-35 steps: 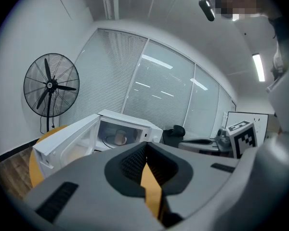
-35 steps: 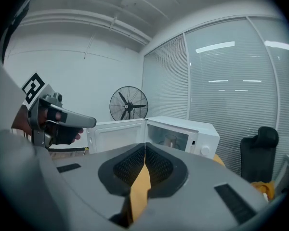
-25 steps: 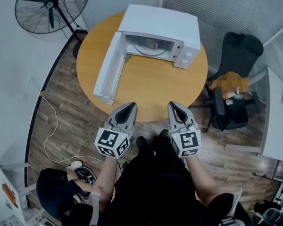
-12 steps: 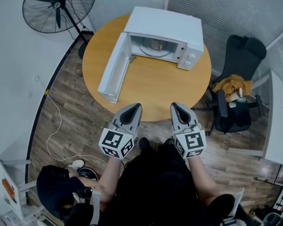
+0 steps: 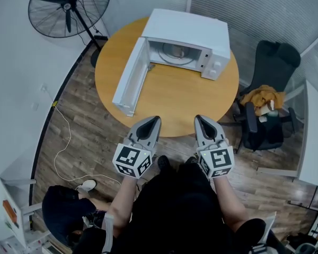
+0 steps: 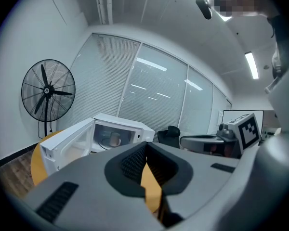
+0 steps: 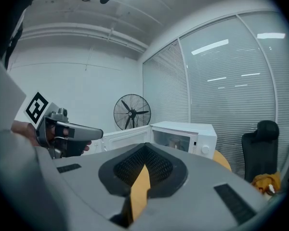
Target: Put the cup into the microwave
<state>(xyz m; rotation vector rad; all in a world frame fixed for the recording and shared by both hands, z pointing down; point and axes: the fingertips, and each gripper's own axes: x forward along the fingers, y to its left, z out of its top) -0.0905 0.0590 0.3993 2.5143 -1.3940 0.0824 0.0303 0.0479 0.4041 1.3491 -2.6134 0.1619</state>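
A white microwave stands at the far side of the round wooden table, its door swung wide open to the left. A pale cup stands inside on the turntable; it also shows in the left gripper view and the right gripper view. Both grippers hover side by side at the table's near edge, pointing at the microwave and well short of it. My left gripper is shut and empty. My right gripper is shut and empty too.
A standing fan is at the back left. A black office chair with an orange bundle stands right of the table, beside a white desk. A cable lies on the floor; another person crouches at lower left.
Both grippers stay side by side at the table's near edge. The head view has shifted slightly, so the table and microwave sit a little further right in the picture.
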